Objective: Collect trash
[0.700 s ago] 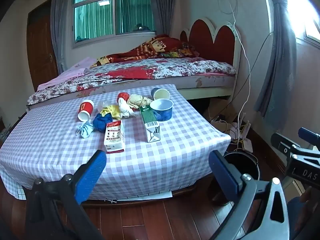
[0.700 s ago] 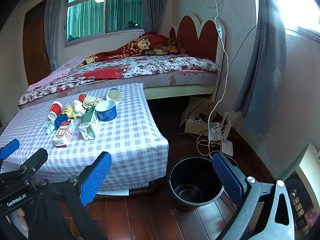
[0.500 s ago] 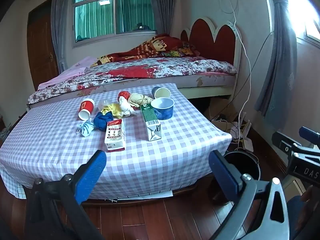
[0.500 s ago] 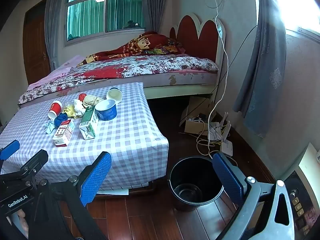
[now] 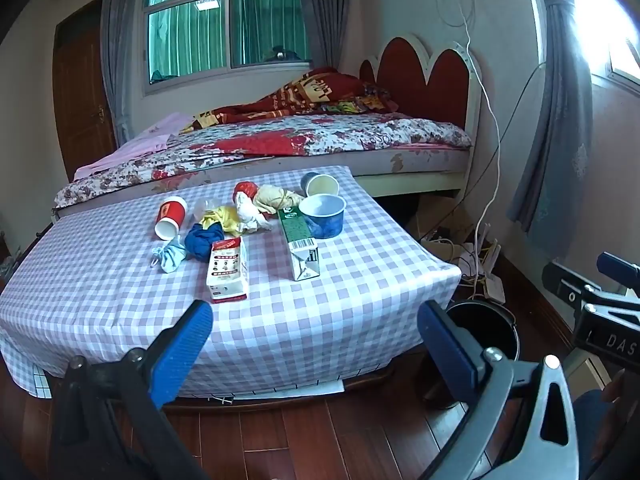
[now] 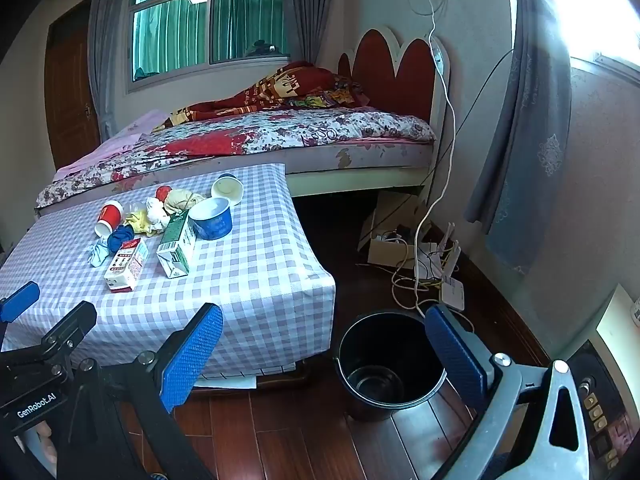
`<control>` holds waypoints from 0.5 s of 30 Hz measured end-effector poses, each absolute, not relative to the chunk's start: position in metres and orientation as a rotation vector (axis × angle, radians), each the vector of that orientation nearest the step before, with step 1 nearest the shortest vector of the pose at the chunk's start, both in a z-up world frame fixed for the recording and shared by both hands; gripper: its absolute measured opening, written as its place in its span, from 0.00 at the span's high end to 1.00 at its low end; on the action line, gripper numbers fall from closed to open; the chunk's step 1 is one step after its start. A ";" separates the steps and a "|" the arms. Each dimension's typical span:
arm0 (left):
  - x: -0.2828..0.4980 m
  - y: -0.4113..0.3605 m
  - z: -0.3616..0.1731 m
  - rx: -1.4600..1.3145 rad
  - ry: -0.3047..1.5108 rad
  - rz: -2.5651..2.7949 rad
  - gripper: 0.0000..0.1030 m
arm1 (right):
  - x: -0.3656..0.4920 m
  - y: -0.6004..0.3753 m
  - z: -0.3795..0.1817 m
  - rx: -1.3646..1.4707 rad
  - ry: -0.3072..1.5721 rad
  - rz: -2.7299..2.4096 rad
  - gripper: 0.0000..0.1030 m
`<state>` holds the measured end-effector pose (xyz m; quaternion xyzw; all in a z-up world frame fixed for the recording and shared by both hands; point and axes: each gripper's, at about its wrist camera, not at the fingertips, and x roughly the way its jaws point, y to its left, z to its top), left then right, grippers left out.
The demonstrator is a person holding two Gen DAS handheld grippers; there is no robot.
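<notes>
Trash lies on a low table with a lilac checked cloth [image 5: 100, 280]: a red-and-white carton [image 5: 227, 270], a green carton [image 5: 301, 242], a blue bowl [image 5: 322, 216], a red paper cup [image 5: 170, 218], a tipped white cup [image 5: 320, 185], and crumpled blue, yellow and white wads [image 5: 206, 240]. A black bucket [image 6: 390, 364] stands on the floor right of the table. My left gripper [image 5: 316, 344] is open and empty, in front of the table's near edge. My right gripper [image 6: 324, 354] is open and empty, above the bucket's near side.
A bed with a floral cover [image 5: 280, 140] and red headboard [image 5: 424, 72] stands behind the table. Cables, a box and a router [image 6: 420, 256] lie on the wooden floor by the right wall. Grey curtains [image 6: 528, 120] hang at right.
Both views have shifted only slightly; the left gripper has drifted a little. Both grippers stay open and empty, and nothing on the table has moved.
</notes>
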<state>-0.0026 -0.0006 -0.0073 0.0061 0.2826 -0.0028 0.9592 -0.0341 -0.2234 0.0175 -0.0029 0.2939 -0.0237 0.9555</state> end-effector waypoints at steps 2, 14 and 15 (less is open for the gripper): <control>-0.002 -0.001 -0.008 0.012 0.573 -0.006 0.01 | -0.034 -0.223 0.017 -0.006 0.596 -0.047 0.01; -0.002 -0.005 -0.007 0.013 0.574 -0.007 0.01 | -0.035 -0.223 0.017 -0.005 0.601 -0.048 0.01; -0.002 -0.005 -0.006 0.014 0.574 -0.009 0.01 | -0.035 -0.224 0.017 -0.005 0.602 -0.048 0.01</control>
